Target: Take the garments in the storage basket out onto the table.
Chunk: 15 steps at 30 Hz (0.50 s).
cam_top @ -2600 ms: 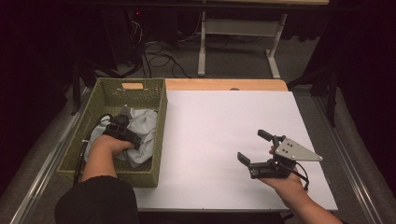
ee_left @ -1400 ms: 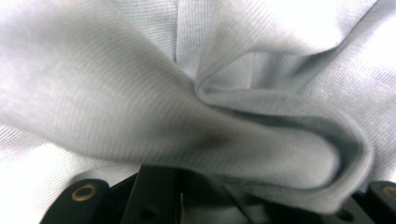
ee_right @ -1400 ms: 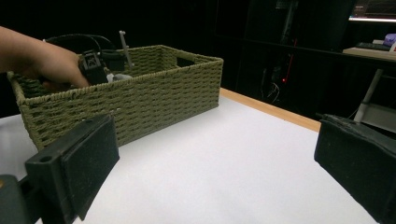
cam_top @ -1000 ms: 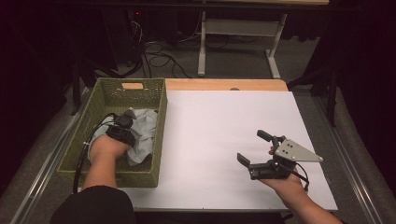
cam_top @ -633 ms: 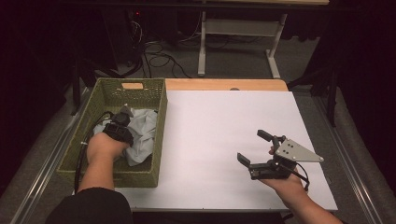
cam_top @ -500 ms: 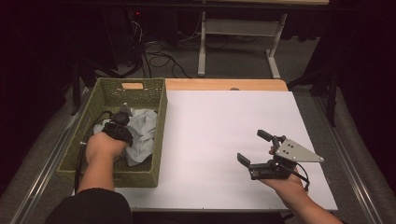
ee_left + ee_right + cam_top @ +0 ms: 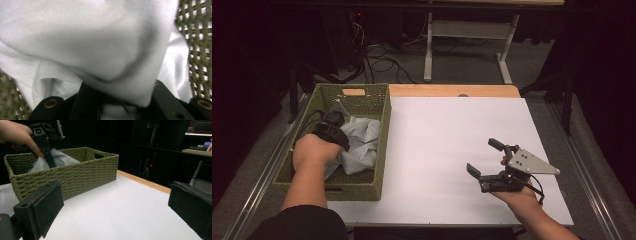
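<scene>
A pale grey cloth lies bunched in the green woven basket at the table's left. My left gripper is down inside the basket and shut on a fold of this cloth, which drapes over its jaws and hides their tips. From the right gripper view, the left gripper stands above the basket's rim with the cloth hanging below it. My right gripper rests low over the white tabletop at the front right, open and holding nothing, jaws wide apart.
The white tabletop spreads between the basket and the right hand. A wooden strip runs along its far edge. Metal rails border both table sides. Cables and desk legs stand on the floor beyond.
The left hand has shifted a little left and back inside the basket, pulling the cloth up with it. The right gripper has stayed where it was.
</scene>
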{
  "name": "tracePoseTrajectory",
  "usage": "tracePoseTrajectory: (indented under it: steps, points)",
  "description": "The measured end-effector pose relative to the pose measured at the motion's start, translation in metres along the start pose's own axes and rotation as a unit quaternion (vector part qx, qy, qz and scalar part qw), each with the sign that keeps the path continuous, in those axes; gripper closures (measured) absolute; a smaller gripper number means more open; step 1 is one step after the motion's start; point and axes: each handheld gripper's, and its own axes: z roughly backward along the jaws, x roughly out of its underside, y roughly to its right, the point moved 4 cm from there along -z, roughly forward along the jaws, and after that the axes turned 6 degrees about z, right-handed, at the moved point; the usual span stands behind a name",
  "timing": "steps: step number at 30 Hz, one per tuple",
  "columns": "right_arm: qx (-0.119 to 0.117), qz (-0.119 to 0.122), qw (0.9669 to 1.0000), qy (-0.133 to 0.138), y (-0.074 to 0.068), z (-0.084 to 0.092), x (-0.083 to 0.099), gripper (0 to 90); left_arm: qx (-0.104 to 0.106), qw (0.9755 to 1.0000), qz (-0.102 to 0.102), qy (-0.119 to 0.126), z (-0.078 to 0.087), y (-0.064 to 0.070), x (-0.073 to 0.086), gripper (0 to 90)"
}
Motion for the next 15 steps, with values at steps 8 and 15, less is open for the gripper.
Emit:
tracePoseTrajectory:
  steps: [8,15]
  points:
    - [0.002,0.000,1.0000,0.001,0.000,0.000,-0.001,1.0,-0.003,1.0000,-0.009,0.000,0.026,0.002,0.005,75.0]
    - [-0.001,0.001,1.0000,0.002,-0.002,-0.001,-0.002,0.9,-0.003,0.9999,-0.009,-0.011,0.040,0.003,0.005,75.0]
